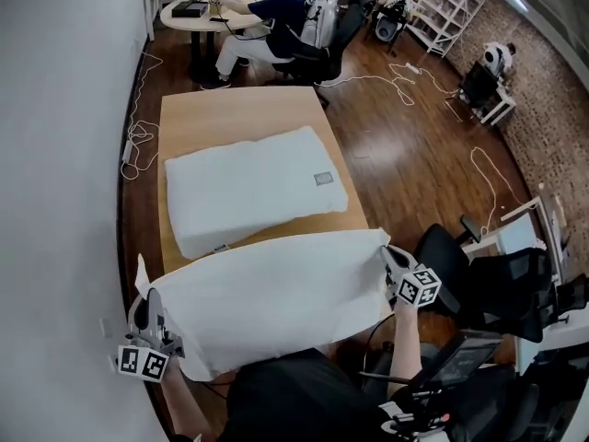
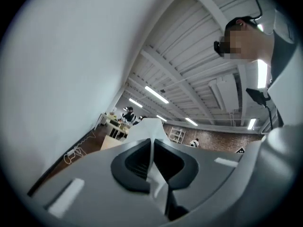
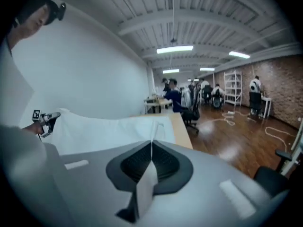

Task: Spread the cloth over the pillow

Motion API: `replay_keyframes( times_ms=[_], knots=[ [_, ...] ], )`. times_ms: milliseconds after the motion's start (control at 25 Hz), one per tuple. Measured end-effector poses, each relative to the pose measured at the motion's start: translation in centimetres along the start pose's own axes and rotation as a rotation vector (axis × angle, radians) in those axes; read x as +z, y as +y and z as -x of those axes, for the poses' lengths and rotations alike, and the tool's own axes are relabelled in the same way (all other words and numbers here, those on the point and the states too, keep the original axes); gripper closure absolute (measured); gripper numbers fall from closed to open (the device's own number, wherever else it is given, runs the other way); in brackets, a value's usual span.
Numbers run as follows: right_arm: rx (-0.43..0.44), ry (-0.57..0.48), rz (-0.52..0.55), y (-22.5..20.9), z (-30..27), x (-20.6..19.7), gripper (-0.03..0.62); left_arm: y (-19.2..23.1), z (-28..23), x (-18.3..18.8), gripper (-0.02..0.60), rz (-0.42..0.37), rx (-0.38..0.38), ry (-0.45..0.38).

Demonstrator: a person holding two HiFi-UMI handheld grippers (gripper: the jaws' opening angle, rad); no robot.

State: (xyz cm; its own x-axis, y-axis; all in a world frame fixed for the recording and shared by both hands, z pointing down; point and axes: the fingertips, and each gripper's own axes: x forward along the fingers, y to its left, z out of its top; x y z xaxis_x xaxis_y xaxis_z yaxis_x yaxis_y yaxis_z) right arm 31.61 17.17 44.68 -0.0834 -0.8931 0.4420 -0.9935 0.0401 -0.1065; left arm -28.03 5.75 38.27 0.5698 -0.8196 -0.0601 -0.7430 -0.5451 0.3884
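Observation:
A white pillow (image 1: 253, 187) lies on the wooden table (image 1: 230, 113). Nearer me, a white cloth (image 1: 267, 297) is stretched in the air between both grippers, and its far edge reaches the pillow's near side. The cloth's left corner is pinched in my left gripper (image 1: 145, 300), which is shut on it; the left gripper view shows a strip of cloth (image 2: 150, 126) standing up between the closed jaws (image 2: 152, 148). The right corner sits in my right gripper (image 1: 388, 256), also shut on it. In the right gripper view the cloth (image 3: 109, 126) runs from the jaws (image 3: 151, 148) across to the left gripper (image 3: 45, 119).
A white wall runs close along the table's left side. Cables (image 1: 138, 141) lie on the floor by the wall. A black office chair (image 1: 479, 279) stands at my right. A person (image 1: 276, 17) sits at a round table beyond the far end.

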Motion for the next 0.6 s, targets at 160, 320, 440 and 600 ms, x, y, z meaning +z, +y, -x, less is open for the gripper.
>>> replay_keyframes(
  times_ms=[160, 320, 440, 600],
  knots=[
    [-0.029, -0.236, 0.097, 0.8, 4.0, 10.0, 0.586, -0.8, -1.0, 7.1, 0.575, -0.111, -0.047, -0.16],
    [-0.036, -0.34, 0.186, 1.1, 4.3, 16.1, 0.586, -1.0, -3.6, 10.6, 0.575, -0.179, -0.059, -0.213],
    [-0.02, -0.342, 0.214, 0.0, 2.4, 17.8, 0.586, -0.8, -6.0, 11.4, 0.575, -0.188, -0.063, -0.22],
    [0.017, -0.368, 0.248, -2.2, -2.2, 20.7, 0.587, 0.0, -10.8, 11.8, 0.575, -0.225, -0.035, -0.205]
  ],
)
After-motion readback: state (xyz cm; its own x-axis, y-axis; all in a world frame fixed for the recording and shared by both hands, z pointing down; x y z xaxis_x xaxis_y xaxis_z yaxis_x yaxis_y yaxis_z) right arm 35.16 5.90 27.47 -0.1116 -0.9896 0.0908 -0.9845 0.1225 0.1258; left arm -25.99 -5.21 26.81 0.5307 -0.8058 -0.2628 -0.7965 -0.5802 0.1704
